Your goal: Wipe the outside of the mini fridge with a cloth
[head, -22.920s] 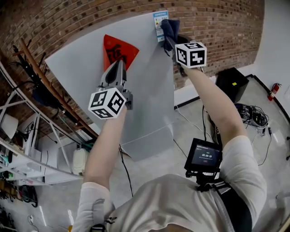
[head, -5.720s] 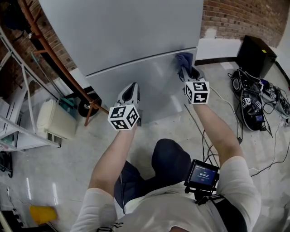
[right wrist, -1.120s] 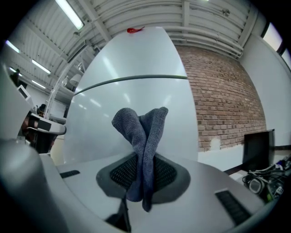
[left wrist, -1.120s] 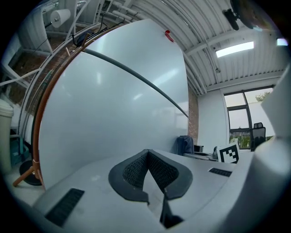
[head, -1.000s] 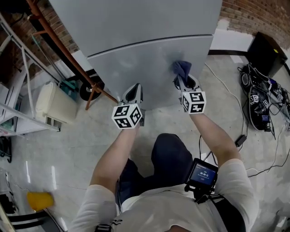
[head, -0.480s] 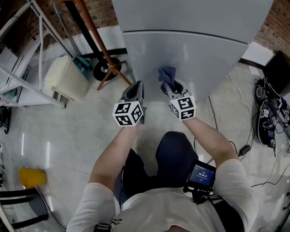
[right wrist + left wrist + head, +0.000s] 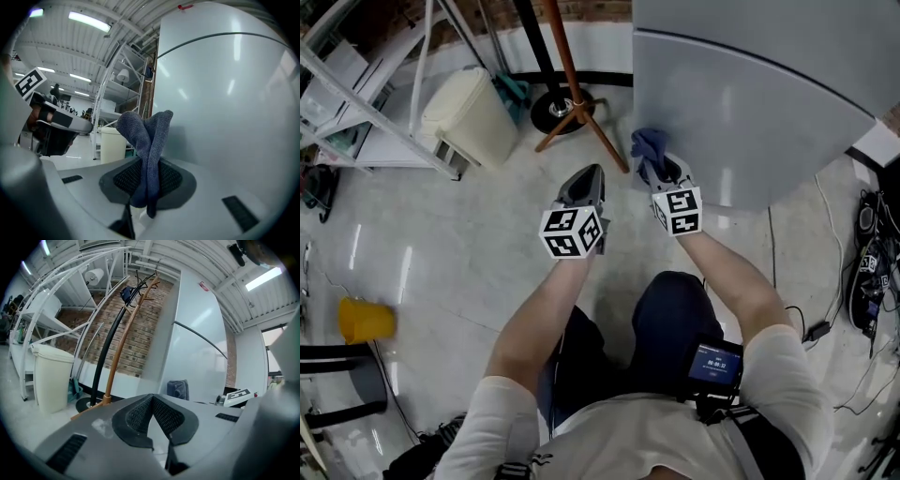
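Blue cloth [image 7: 649, 145] is pinched btwn the closed jaws of the right gripper [image 7: 660, 169]. In the right gripper view it is seen folded double and standing up out of the pads. It is held at the lower left edge of the grey mini fridge [image 7: 750, 112], nr the floor; whether fabric is pressed on the panel can't be told. Fridge is shut, w/ the door seam seen as a thin line; nothing of its inside is shown. Left gripper [image 7: 583, 184] is held just beside the right one, apart from the fridge, jaws brought together w/ nothing btwn them. Cream bin [image 7: 473, 117] is stood by a white rack [image 7: 375, 94], lid down, contents not seen. Wooden coat stand [image 7: 574, 89] is placed btwn bin and fridge. Yellow container [image 7: 366, 319] is seen on the floor far left, too blurred for contents.
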